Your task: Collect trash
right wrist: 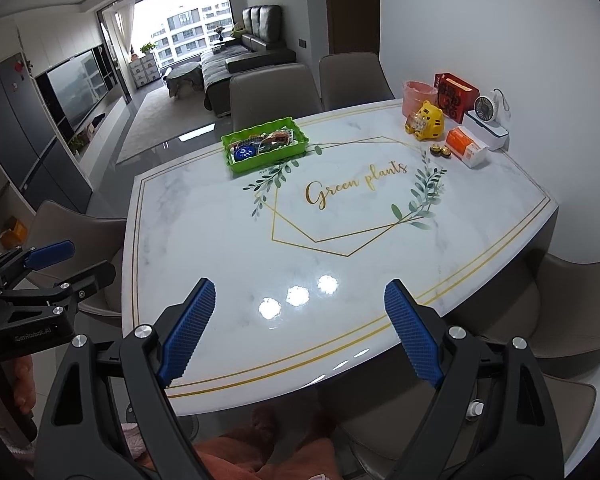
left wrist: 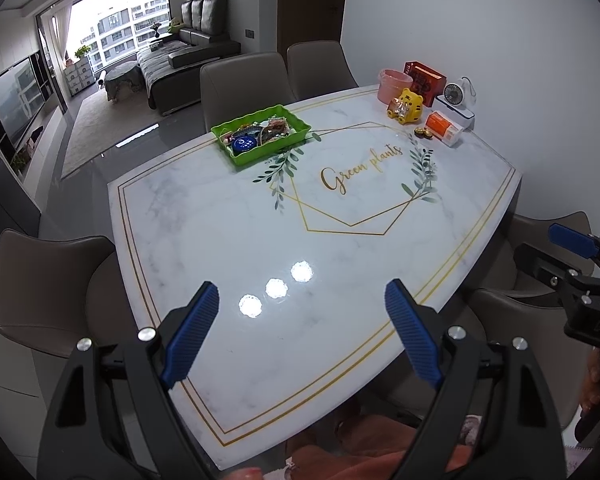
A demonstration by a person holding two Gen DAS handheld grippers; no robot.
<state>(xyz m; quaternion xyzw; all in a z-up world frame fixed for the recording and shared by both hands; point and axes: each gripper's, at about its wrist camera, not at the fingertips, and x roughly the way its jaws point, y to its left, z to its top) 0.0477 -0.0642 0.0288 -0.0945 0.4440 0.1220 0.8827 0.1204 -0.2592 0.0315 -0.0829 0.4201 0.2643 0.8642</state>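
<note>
Both the left claw [left wrist: 302, 334] and right claw [right wrist: 300, 330] hover spread and empty near the desk [left wrist: 228, 240] edge, well short of the green tray [left wrist: 260, 134] holding wrappers, seemingly gathered there as trash.

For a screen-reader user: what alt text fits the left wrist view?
An open left claw hovers empty over a marble-print table. A green tray of clutter sits far across it, with a yellow tiger figure and boxes at the far right corner.

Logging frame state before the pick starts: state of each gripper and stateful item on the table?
left gripper: open, empty, above the near table edge
right gripper: open, empty
green tray: upright, holding mixed small items
pink bucket: upright, contents hidden
desk fan: upright, running or not unclear
</note>
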